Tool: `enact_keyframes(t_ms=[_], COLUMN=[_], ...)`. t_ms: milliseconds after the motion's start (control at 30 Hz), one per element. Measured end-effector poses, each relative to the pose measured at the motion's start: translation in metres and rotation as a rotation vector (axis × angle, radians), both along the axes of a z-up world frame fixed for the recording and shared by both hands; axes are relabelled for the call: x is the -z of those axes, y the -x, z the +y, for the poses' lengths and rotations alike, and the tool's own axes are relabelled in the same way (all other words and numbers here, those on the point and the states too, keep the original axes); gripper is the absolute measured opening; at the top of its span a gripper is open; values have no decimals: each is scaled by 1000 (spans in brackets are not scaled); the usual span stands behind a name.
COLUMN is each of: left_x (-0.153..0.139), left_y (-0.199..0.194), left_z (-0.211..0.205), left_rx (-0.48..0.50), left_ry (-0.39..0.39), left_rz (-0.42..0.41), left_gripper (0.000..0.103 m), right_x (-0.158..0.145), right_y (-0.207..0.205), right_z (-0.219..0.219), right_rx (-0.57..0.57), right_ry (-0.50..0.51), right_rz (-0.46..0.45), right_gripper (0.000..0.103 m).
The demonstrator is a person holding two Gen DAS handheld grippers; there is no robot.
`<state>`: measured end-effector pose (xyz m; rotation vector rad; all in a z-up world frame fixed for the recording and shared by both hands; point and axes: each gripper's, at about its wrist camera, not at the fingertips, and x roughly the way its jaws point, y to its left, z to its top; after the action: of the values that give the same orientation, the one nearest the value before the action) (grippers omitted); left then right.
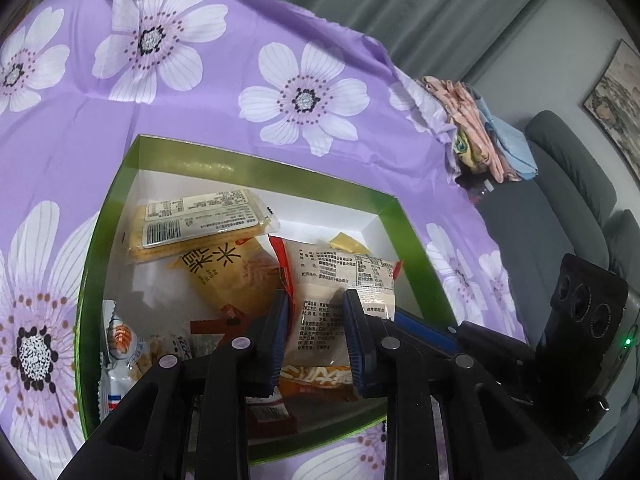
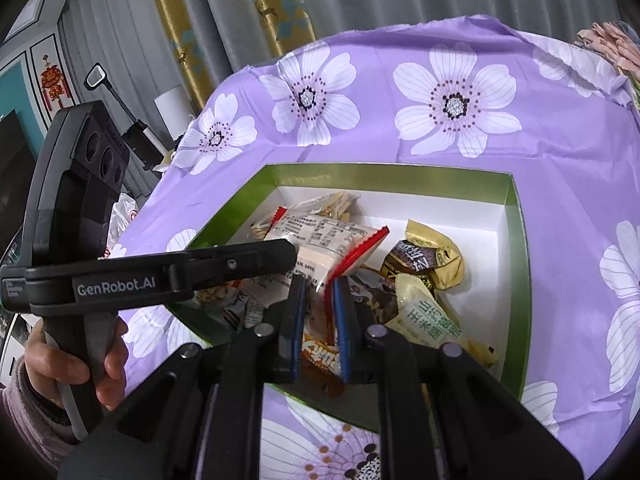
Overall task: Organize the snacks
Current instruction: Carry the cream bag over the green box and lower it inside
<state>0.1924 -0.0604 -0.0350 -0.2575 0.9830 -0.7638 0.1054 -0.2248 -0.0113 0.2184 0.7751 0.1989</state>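
Packet (image 1: 320,308) pinched in both my left claw (image 1: 316,344) and right claw (image 2: 320,326) hangs over the box (image 2: 520,240); next, I judge, lower and let go.

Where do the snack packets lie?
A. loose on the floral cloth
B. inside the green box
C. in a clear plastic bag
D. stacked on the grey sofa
B: the packets sit on the white floor of the green box, which rests on the purple floral cloth.
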Motion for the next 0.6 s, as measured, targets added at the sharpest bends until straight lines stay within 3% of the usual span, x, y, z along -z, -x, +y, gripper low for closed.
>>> enact_keyframes(t_ms=[600], left_x=[15], left_y=[-14], left_z=[-3], left_rx=[-7], left_ry=[-38], left_rz=[31], left_gripper=[26], right_x=[4], right_y=[-15], right_z=[0], right_rx=[-8], right_ry=[17], right_rz=[30], right_gripper=[15])
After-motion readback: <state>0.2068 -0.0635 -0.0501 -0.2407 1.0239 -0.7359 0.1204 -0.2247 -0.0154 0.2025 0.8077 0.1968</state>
